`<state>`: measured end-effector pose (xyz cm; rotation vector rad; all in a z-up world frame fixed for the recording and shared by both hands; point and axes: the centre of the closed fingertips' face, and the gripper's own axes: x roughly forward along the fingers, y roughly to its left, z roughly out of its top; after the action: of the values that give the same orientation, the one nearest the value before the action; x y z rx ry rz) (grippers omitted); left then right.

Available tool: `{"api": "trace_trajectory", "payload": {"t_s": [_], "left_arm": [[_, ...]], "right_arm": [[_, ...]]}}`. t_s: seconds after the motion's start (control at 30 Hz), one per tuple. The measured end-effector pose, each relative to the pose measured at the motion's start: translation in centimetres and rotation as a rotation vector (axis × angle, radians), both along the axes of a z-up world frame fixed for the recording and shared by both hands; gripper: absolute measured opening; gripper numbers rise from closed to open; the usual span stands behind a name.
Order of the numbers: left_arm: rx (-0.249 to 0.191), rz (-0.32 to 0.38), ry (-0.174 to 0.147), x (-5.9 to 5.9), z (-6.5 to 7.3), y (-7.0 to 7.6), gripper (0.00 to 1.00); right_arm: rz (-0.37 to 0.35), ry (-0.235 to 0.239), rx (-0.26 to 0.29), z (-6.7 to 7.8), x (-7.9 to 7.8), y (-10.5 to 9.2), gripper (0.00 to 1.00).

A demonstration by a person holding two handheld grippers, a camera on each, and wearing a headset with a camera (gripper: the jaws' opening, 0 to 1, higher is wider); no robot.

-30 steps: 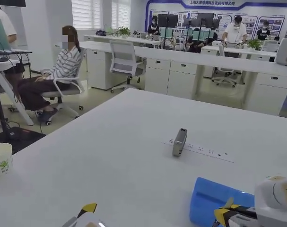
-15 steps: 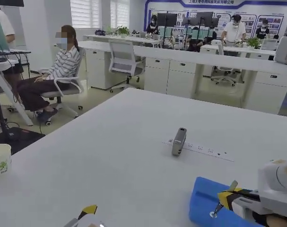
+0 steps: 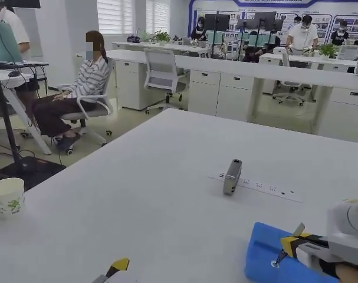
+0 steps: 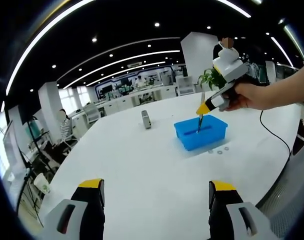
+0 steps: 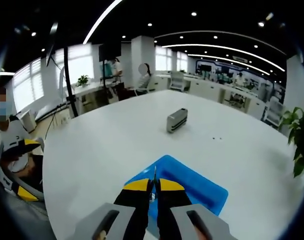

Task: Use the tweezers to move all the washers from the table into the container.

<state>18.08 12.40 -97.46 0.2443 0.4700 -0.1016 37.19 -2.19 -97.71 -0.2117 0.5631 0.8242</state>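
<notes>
I'm working over a white table in a bright open office, with rows of desks and a seated person well beyond the blue container. My right gripper hangs over the container, jaws pinched together on the tweezers, whose tips point down inside it. My left gripper sits well apart from the container, jaws spread wide and empty. The left gripper view brings in three washers lying on the table just beside the container, and a grey box lies beyond it
</notes>
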Motion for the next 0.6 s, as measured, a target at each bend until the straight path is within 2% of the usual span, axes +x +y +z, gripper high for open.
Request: {"api": "trace_trajectory", "payload": {"t_s": [0.07, 0.23, 0.6], "left_arm": [[0.002, -0.001, 0.001, 0.0, 0.0, 0.0, 0.88], [0.006, 0.000, 0.010, 0.0, -0.2, 0.0, 0.88], [0.015, 0.002, 0.022, 0.0, -0.5, 0.1, 0.87]], "right_arm": [[-0.012, 0.017, 0.018, -0.3, 0.2, 0.0, 0.00], [-0.017, 0.026, 0.010, -0.8, 0.5, 0.1, 0.00], [0.021, 0.021, -0.061, -3.1, 0.9, 0.6, 0.00]]}}
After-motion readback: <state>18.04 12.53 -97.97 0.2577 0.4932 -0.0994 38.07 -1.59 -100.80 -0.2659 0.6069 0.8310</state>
